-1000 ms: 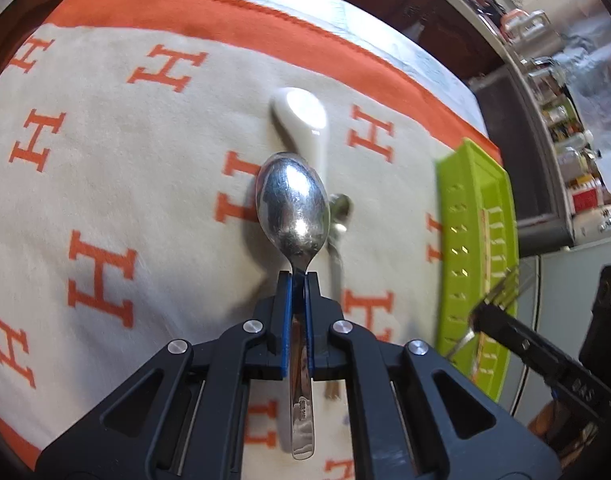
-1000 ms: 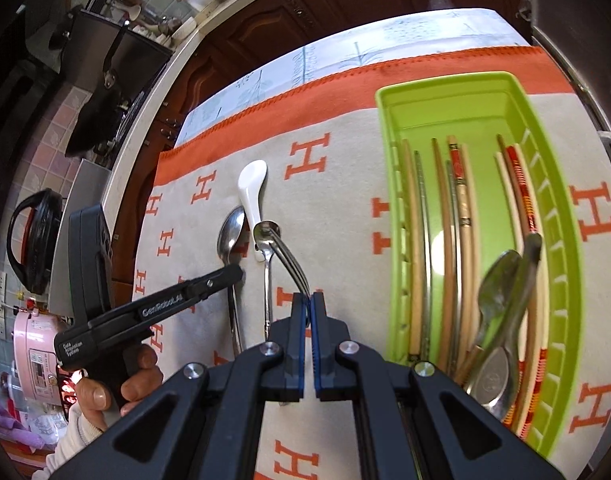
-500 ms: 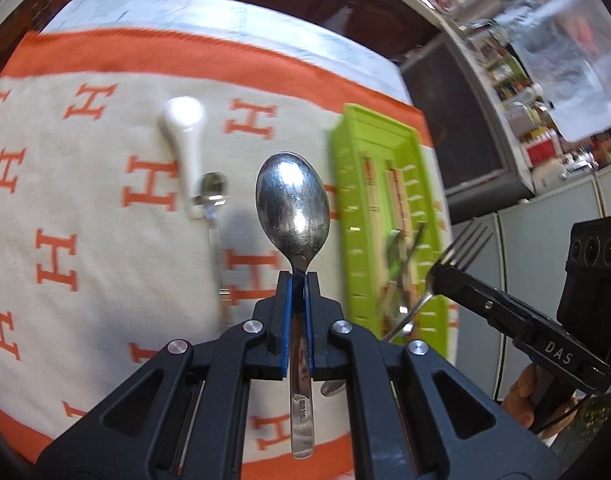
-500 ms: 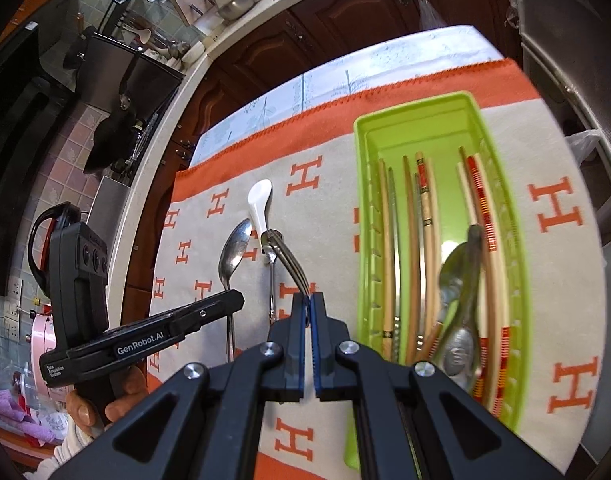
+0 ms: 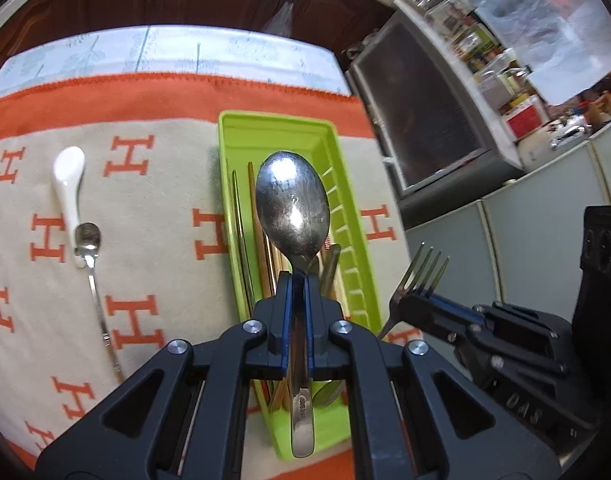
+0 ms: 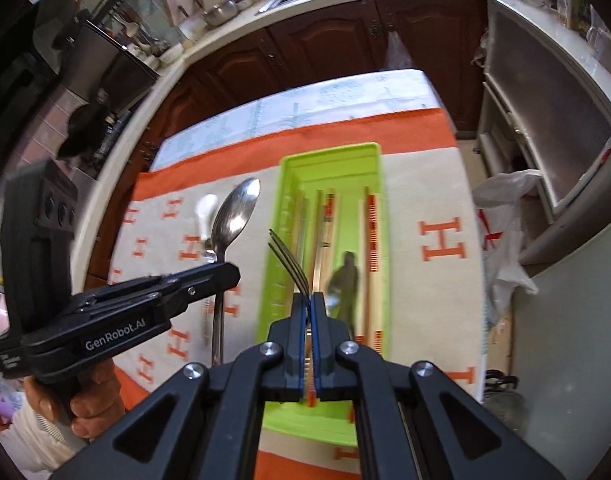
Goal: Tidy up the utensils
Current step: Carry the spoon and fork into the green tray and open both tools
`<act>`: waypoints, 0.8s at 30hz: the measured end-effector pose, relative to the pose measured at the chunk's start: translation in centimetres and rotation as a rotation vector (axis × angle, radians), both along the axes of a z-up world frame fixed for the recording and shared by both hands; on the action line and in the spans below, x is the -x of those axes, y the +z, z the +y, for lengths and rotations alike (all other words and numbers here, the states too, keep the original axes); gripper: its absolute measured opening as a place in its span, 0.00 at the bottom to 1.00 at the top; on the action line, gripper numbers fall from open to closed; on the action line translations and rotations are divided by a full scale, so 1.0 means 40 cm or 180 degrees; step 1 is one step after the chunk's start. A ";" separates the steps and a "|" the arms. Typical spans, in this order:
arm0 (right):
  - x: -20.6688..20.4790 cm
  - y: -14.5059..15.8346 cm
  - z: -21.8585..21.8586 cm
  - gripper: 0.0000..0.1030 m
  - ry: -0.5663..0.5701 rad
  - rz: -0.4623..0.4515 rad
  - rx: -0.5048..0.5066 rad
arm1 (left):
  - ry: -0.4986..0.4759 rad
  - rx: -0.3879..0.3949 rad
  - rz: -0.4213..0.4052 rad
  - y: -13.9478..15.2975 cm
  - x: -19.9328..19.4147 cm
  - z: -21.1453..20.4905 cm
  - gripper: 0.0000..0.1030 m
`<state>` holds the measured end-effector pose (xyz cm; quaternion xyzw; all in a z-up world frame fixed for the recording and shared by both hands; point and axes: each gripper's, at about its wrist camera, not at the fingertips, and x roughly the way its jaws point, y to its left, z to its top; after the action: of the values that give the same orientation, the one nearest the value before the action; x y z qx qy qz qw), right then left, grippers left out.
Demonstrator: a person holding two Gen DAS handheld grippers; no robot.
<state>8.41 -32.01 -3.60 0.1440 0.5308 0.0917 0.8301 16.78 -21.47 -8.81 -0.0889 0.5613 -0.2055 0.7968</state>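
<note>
The bench is covered by a cream cloth with orange H letters and an orange border, on which a long lime-green plastic tray is laid lengthwise, probably so that long utensils fit along its run. Inside the tray several wooden and red-patterned chopsticks are seen lying parallel to its long walls, with a dark spoon-like piece among them, blurred in the right wrist view. The left gripper is clamped on the handle of a large polished steel spoon, held bowl-forward above the tray, seemingly ready for lowering in among the rest. The right gripper is closed on the handle of a steel fork, tines forward, likewise carried over the tray; both pieces are pinched near the neck, presumably for a steady carry. Left on the cloth, well apart from the tray, are a white ceramic soup spoon and, touching its handle end, a slim steel teaspoon, both judged not yet sorted.
</note>
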 end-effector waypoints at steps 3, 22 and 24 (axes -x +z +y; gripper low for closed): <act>-0.019 -0.043 -0.009 0.02 -0.0006 0.0119 0.0027 | 0.0025 -0.0135 0.0060 -0.054 -0.020 -0.026 0.03; -0.077 -0.137 0.033 0.12 -0.0029 0.0359 -0.0123 | 0.0052 -0.0446 -0.0019 -0.027 0.025 0.090 0.29; -0.074 -0.130 0.041 0.13 -0.0023 0.0338 -0.0098 | 0.0046 -0.0505 -0.0005 -0.028 0.035 0.112 0.29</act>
<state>11.38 -30.35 -8.80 0.1634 0.5721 0.0891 0.7988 15.37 -16.98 -9.95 -0.0295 0.5745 -0.1547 0.8032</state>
